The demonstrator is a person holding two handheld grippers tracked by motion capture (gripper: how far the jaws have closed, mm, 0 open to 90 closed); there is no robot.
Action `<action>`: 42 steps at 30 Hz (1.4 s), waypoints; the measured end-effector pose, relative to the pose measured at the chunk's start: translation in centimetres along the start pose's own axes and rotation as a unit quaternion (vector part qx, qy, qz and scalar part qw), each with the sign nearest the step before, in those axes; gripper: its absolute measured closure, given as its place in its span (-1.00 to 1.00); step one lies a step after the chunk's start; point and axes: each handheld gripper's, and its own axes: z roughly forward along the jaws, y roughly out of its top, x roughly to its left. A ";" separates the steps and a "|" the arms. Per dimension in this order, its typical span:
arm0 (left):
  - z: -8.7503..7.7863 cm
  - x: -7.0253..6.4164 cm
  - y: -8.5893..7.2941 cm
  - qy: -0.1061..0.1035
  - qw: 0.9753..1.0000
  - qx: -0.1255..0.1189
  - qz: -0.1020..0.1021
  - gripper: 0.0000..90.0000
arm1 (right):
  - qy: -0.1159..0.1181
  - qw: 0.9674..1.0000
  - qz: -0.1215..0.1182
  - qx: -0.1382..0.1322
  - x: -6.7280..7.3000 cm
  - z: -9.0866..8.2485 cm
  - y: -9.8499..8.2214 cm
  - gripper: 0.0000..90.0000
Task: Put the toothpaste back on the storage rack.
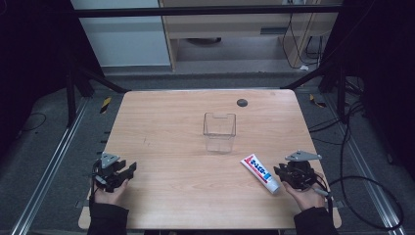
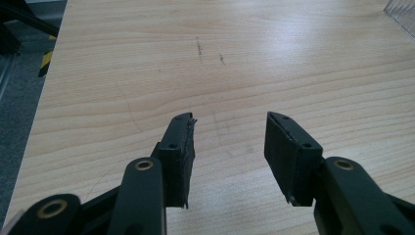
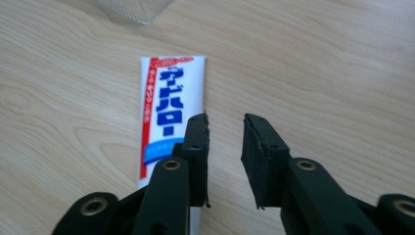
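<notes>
A white toothpaste tube (image 1: 260, 173) with blue and red print lies flat on the wooden table (image 1: 171, 127), near its front right. My right gripper (image 1: 281, 172) sits just right of the tube's cap end, held by a hand. In the right gripper view, the tube (image 3: 171, 98) lies under and beside the left jaw of my right gripper (image 3: 226, 117). The jaws stand a little apart with bare wood between them. A clear plastic container (image 1: 219, 132) stands upright at the table's middle. My left gripper (image 1: 128, 169) rests at the front left, open (image 2: 230, 117) over bare wood.
A small black round disc (image 1: 242, 102) sits near the table's far edge. A corner of the clear container (image 2: 403, 14) shows at the top right of the left gripper view. Cables (image 1: 362, 186) lie on the floor to the right of the table.
</notes>
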 end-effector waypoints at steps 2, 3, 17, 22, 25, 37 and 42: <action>0.1 -0.1 0.0 -0.001 1.000 0.001 0.001 0.18 | 0.003 1.000 -0.003 0.000 0.2 -0.2 0.5 0.46; 0.1 -0.1 0.0 -0.001 1.000 0.001 0.001 0.18 | 0.005 1.000 -0.005 0.004 0.2 -0.2 0.7 0.44; 0.4 -0.2 -0.1 -0.003 1.000 0.010 0.009 0.17 | 0.018 0.999 -0.028 0.039 1.5 0.9 3.1 0.11; 0.5 -0.2 0.0 -0.003 1.000 0.010 0.009 0.16 | 0.019 0.998 -0.037 0.053 2.0 1.5 3.8 0.03; 0.4 -0.2 0.0 -0.003 1.000 0.009 0.010 0.16 | 0.019 0.996 -0.046 0.069 2.4 2.0 4.6 -0.04; 0.6 -0.2 0.0 -0.005 1.000 0.013 0.012 0.15 | 0.028 0.991 -0.053 0.118 3.1 3.8 6.0 -0.13; 0.6 -0.2 0.0 -0.005 1.000 0.014 0.012 0.15 | 0.025 0.990 -0.057 0.123 3.2 4.7 6.0 -0.15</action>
